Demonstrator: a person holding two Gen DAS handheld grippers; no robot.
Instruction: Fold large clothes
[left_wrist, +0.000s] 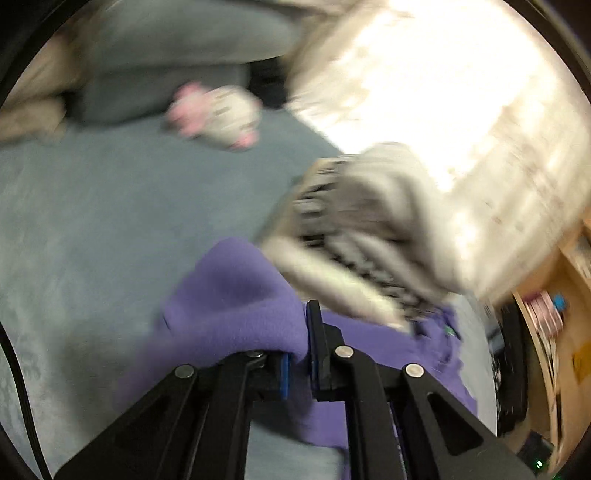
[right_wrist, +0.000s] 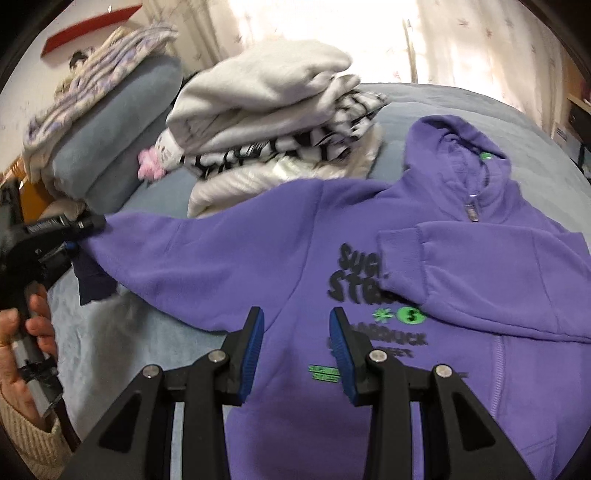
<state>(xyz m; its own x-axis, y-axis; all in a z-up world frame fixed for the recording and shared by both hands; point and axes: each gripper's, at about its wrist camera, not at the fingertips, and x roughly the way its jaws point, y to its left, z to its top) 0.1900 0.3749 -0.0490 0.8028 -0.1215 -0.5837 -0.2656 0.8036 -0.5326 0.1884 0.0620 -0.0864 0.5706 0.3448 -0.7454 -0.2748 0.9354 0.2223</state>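
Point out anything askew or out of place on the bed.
The stack of folded clothes leans, its layers slumping unevenly. On the purple hoodie, one sleeve is folded across the chest while the other is pulled out sideways, pinched by the left gripper. Nothing looks spilled or damaged.

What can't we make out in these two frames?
- Left wrist view: motion blur smears the clothes pile and pink toy; patterns unreadable.
- Left gripper: purple hoodie sleeve covers one finger.
- Right wrist view: folded sleeve hides part of the chest print.
- Hoodie hem is cut off behind the right gripper.
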